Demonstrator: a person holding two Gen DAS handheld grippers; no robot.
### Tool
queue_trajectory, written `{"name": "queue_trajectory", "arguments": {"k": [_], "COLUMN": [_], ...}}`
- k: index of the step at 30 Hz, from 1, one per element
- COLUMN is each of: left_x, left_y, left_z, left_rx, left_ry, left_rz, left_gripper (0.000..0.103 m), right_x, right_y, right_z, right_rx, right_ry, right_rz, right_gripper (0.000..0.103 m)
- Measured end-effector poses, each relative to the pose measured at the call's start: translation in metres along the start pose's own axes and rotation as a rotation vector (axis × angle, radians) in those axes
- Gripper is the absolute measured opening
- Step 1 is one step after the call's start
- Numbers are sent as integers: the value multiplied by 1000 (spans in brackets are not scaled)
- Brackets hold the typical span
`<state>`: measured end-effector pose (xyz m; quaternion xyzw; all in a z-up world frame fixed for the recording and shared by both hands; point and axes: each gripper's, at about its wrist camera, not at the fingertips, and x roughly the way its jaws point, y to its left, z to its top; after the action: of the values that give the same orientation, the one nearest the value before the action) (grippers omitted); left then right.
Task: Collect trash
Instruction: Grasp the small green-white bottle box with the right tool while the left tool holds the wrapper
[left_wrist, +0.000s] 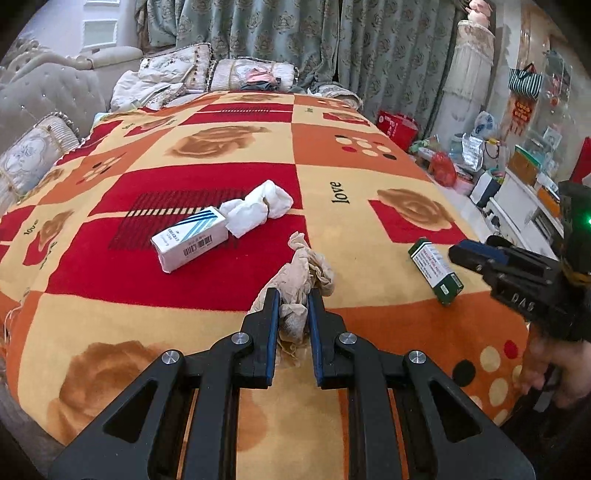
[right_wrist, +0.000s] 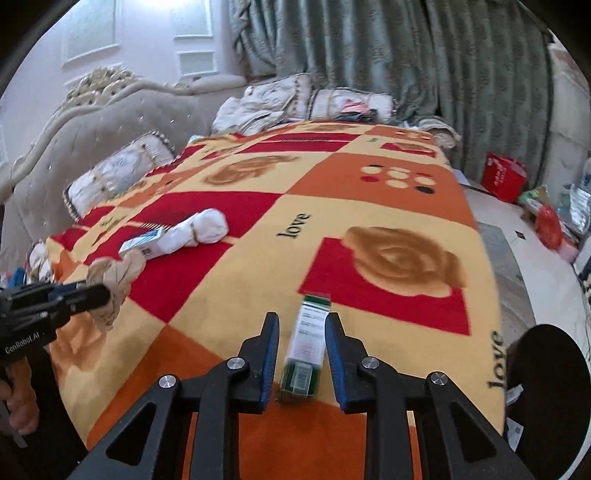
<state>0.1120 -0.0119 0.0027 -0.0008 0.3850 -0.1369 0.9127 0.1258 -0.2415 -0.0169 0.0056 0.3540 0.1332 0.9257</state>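
On the red, orange and yellow blanket (left_wrist: 207, 302) lie several bits of trash. My left gripper (left_wrist: 292, 295) is shut on a crumpled beige tissue (left_wrist: 303, 273), which also shows in the right wrist view (right_wrist: 114, 280). A white and blue box (left_wrist: 192, 240) and a wad of white tissue (left_wrist: 258, 206) lie beyond it. My right gripper (right_wrist: 302, 321) is open, its jaws on either side of a small green and white box (right_wrist: 306, 343), not touching it. That box also shows in the left wrist view (left_wrist: 436, 269).
A padded sofa back and cushions (right_wrist: 110, 173) run along the left. Curtains (left_wrist: 295, 40) hang behind. The floor at the right holds a red bag (left_wrist: 397, 127) and other clutter. A dark round bin rim (right_wrist: 550, 387) stands at the lower right.
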Motion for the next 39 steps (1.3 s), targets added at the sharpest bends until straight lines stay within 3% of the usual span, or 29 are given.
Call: {"name": "queue_trajectory", "arguments": {"k": [11,16,24,32,34,35,36,39], "left_x": [2,2,2,4,4,5,5,6], "left_y": [-3,-7,-9,-15,-17,-19,-21,-24], "left_z": [-2,-3,-2,-2,-2,-3,-4,-6], "left_rx": [20,39,43,29,39,47,60,80], "left_ry": [-3,-12,-12,-3,-3,-4,-5,-8], "left_rz": [-1,-11,-33,-45,-45,-41,-35,-35], "left_gripper": [13,13,13,13,13,13,13,13], "right_x": [-11,-18,-30,-42,-33,-23,-15,13], "right_y": [-12,-17,-30,-31,-26,-19,-13,4], "right_z": [-6,-7,-11,-16,-12,-11,-10,-4], "right_rx": [17,48,113,90,96,81,72,26], "right_ry": [-1,-19,-38,-81,-73,-48,-26,41], "right_rz": [-9,50,104,128,176,167,151,97], "right_gripper": [21,11,10,10,23,42,50,51]}}
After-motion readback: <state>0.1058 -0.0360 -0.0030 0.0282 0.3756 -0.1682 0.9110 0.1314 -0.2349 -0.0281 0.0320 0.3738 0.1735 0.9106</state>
